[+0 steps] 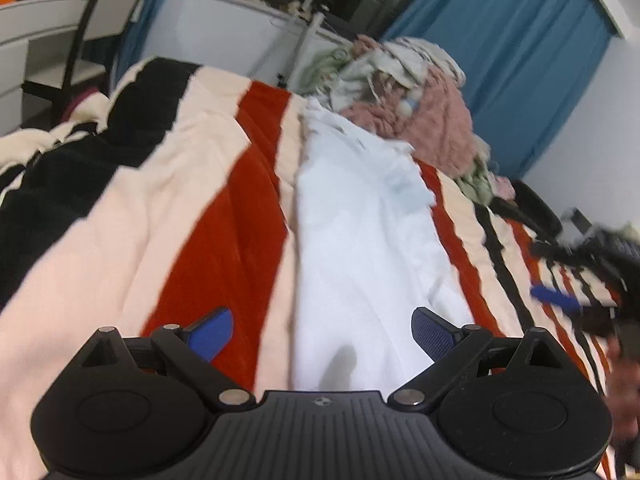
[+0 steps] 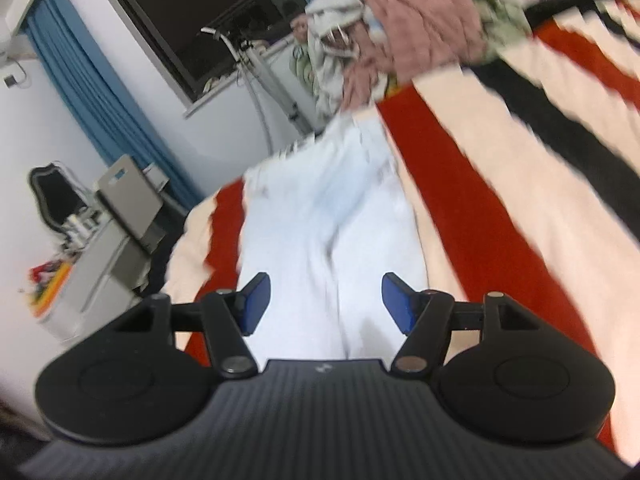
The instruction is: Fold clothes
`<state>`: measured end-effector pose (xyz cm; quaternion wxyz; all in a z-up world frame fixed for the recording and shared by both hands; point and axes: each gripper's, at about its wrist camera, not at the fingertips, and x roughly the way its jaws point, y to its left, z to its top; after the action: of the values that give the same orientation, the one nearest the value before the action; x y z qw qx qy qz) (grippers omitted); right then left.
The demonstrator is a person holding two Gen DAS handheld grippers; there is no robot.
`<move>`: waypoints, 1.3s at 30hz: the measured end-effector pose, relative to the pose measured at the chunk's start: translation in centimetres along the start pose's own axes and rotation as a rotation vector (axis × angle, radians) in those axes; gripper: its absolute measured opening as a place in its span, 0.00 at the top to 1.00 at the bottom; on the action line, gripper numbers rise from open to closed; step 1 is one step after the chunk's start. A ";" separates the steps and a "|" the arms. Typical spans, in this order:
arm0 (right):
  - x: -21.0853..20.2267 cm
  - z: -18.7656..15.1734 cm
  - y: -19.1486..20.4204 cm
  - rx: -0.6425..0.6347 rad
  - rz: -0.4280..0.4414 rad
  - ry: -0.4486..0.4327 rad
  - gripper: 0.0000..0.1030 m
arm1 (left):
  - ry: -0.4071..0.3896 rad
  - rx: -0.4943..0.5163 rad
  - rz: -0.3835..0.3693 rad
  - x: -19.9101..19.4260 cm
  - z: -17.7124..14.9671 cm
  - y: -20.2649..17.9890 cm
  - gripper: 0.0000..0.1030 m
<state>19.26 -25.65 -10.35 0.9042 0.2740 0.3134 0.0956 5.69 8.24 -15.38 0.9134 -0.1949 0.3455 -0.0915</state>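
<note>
Left wrist view, from left to right: the bed's striped fleece blanket (image 1: 132, 216) in cream, black and rust red fills most of the scene. The long white garment (image 1: 360, 240) lies stretched along it, running away towards a heap of pink, green and grey clothes (image 1: 404, 92) at the far end. The left claw (image 1: 322, 338) hangs released above the near end of the garment, its blue pads (image 1: 210, 334) well apart with nothing between them. At the far right edge the right claw (image 1: 560, 300) shows as a blur.

Right wrist view: the right claw (image 2: 326, 304) is also released, both pads clear of the white garment (image 2: 328, 208) lying below. The clothes heap (image 2: 404, 28) sits beyond.
</note>
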 end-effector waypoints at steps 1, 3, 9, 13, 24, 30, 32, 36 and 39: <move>-1.2 -1.1 -0.7 0.035 0.010 0.016 0.37 | 0.018 0.002 -0.007 -0.3 -0.4 -0.1 0.06; -3.0 -3.3 -2.2 0.104 0.023 0.047 0.37 | 0.068 -0.001 -0.029 -0.7 -1.0 -0.3 0.06; -5.1 -8.8 -6.5 0.329 0.050 0.163 0.37 | 0.236 -0.027 -0.064 -1.0 -3.2 -0.2 0.07; -4.8 -10.5 -7.7 0.416 0.055 0.215 0.37 | 0.278 -0.055 -0.021 -1.5 -4.6 0.3 0.08; -4.1 -11.9 -7.8 0.406 -0.073 0.249 0.38 | 0.348 -0.071 0.008 -1.7 -6.2 0.2 0.09; -4.3 -12.2 -8.3 0.421 -0.053 0.278 0.38 | 0.352 -0.147 -0.013 -2.0 -6.3 1.2 0.09; -4.1 -12.2 -8.3 0.424 -0.035 0.288 0.38 | 0.353 -0.161 -0.021 -2.2 -6.3 1.5 0.10; -4.0 -12.3 -8.0 0.431 0.028 0.307 0.39 | 0.352 -0.177 -0.025 -2.6 -6.4 1.7 0.13; -4.2 -12.2 -7.8 0.429 0.060 0.308 0.41 | 0.349 -0.198 -0.039 -3.1 -6.5 1.9 0.16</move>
<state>8.44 -28.25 -20.52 0.7638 0.4508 0.4522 0.0943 -0.86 9.03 -18.76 0.8140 -0.2713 0.5023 -0.1070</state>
